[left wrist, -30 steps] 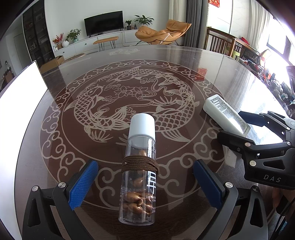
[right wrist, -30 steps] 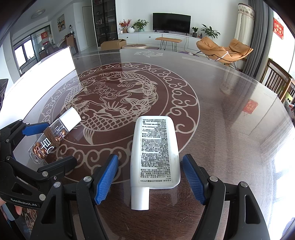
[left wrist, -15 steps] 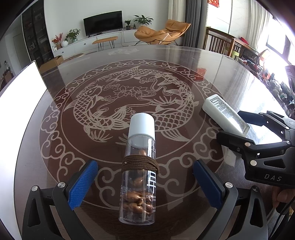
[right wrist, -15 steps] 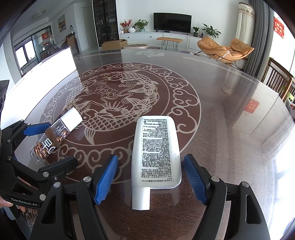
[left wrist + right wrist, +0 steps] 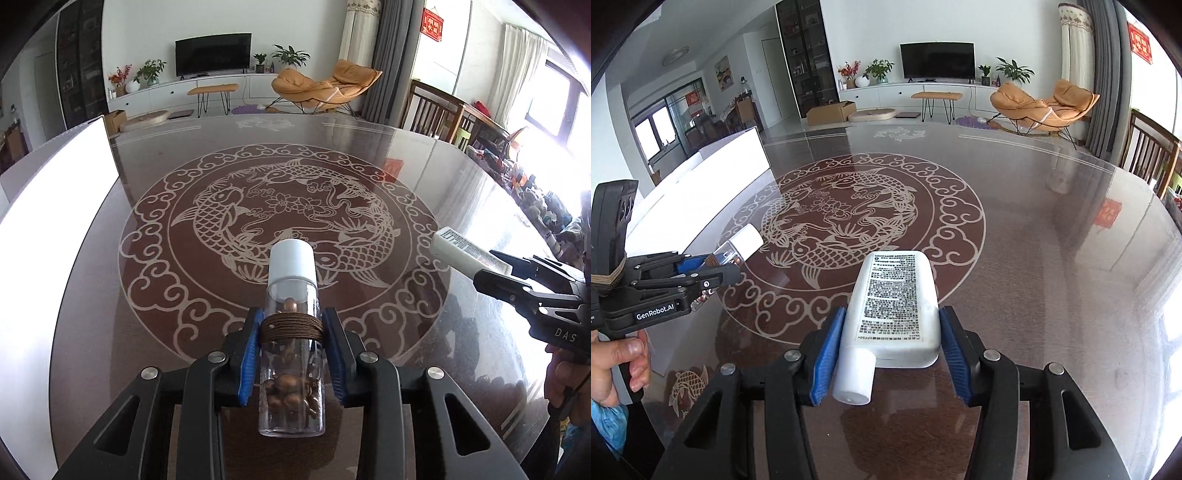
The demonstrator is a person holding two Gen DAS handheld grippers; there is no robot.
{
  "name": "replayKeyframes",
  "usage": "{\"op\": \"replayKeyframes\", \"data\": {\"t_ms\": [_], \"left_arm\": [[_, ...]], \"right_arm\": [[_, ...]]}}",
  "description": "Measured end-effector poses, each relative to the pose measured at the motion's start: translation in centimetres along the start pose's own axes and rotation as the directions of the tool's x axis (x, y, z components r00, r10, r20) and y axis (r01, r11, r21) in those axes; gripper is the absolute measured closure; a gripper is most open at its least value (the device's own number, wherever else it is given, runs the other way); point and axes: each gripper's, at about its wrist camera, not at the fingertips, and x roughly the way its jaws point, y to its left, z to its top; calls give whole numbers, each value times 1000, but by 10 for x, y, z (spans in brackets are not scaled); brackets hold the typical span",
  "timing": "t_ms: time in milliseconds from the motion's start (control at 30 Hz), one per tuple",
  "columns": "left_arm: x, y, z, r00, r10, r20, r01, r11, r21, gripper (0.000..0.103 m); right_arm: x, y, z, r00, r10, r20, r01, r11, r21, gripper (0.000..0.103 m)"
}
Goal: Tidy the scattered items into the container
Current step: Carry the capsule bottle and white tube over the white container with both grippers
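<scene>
Clear capsule bottle [image 5: 291, 354], a plastic cylinder with a white cap, brown cord wound round its middle, gold capsules heaped at the base; clamped between the blue ribbed pads of the left gripper [image 5: 291, 338], jaws closing on it, raised over the table [image 5: 424, 177]. Printing on its side blurred, unreadable. Container [image 5: 55, 192] at far left: flat white wall, washed out by glare, cut off by the frame, inside hidden. Table round, glossy, dark brown, with a pale koi and cloud-scroll medallion. Further right, white squeeze bottle [image 5: 895, 306], flat, broad-shouldered, round cap toward the camera, dense black label text too small to read; pinched between the blue pads of the right gripper [image 5: 890, 343], jaws closing on it. In the left wrist view only its far end visible past the black fingers.
</scene>
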Motion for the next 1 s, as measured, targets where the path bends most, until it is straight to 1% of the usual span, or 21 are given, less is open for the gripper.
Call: {"op": "replayKeyframes", "data": {"t_ms": [67,167,267,400,500,567,667,733,767,800,867,933,1000], "left_arm": [[-2,0,-5,1000,0,-5,-1,1000,-12,70],[-8,0,-9,1000,-17,-13,17,1000,-26,70],[-26,4,-3,999,-24,21,25,999,-41,70],[-52,20,10,998,-18,63,22,997,-70,70],[-67,40,16,997,-5,77,14,994,-108,70],[-82,57,18,996,-7,91,21,989,-144,70],[-111,92,26,993,28,114,-8,984,-178,70],[-131,125,33,988,86,126,-60,978,-199,70],[-139,143,37,984,128,127,-100,973,-206,70],[-146,162,39,977,171,124,-142,966,-215,70],[-155,203,43,968,231,101,-199,947,-253,70],[-157,239,43,957,283,71,-251,922,-293,70],[-153,269,38,946,321,36,-293,899,-326,70]], "right_arm": [[-3,1,-5,1000,14,5,-14,1000,28,51],[-1,5,-8,999,45,-17,-44,998,54,51],[-12,12,-2,998,68,5,-69,996,62,51],[-20,28,18,992,122,30,-124,990,71,51],[-20,49,35,988,150,44,-152,987,42,51],[-19,66,50,980,192,53,-194,980,38,51],[-17,103,81,962,264,73,-265,964,1,51],[-15,136,105,943,322,82,-320,947,-36,51],[-13,155,118,933,348,89,-344,937,-58,51],[-11,175,130,922,375,94,-368,926,-82,51],[-1,219,154,902,422,93,-409,903,-133,51],[18,265,174,893,444,81,-424,887,-184,51],[42,306,190,883,467,46,-449,869,-210,51]]}}
